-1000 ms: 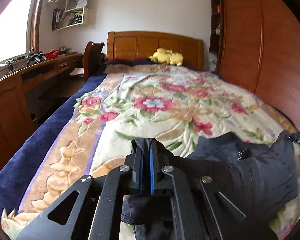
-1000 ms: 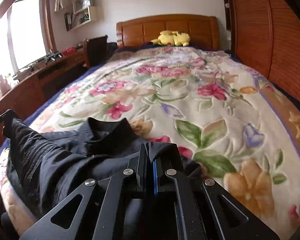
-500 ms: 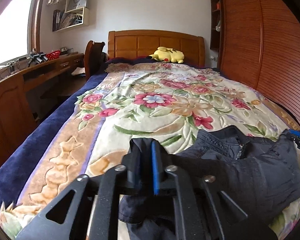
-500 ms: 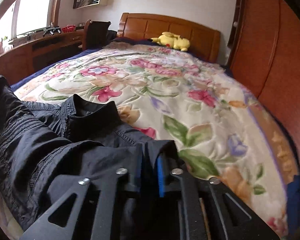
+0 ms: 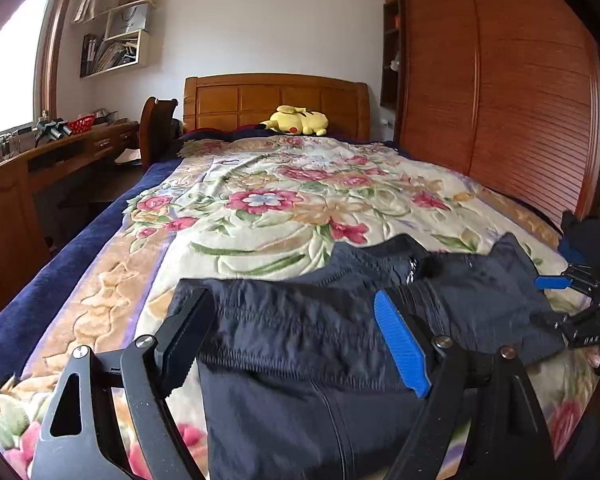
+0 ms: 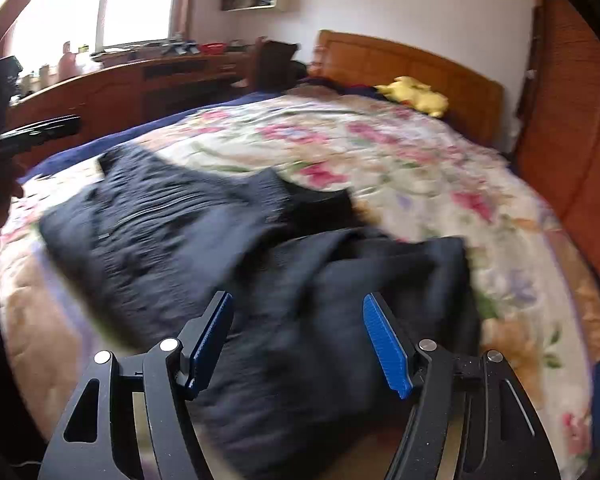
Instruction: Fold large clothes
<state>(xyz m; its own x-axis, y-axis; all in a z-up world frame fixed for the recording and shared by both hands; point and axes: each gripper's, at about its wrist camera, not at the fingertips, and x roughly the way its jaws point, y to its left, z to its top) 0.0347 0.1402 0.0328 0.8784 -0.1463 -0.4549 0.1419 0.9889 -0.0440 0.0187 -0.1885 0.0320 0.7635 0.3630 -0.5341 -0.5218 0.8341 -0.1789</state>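
A dark navy jacket (image 5: 320, 332) lies spread across the near end of a floral bedspread (image 5: 284, 200), collar toward the headboard. My left gripper (image 5: 296, 336) is open above the jacket's near left part, holding nothing. My right gripper (image 6: 298, 336) is open above the jacket (image 6: 204, 232) on its right side, also empty. The right gripper shows at the right edge of the left wrist view (image 5: 588, 280). The left gripper shows at the left edge of the right wrist view (image 6: 36, 130). The right wrist view is blurred by motion.
A wooden headboard (image 5: 276, 100) with a yellow plush toy (image 5: 296, 120) is at the far end. A wooden desk (image 5: 60, 152) and chair (image 5: 156, 128) run along the left. A wooden wardrobe (image 5: 520, 100) stands close on the right.
Both grippers were shut on the jacket's edges; both have opened and let it go. The jacket now lies flat on the bed, and the right gripper has swung to the left.
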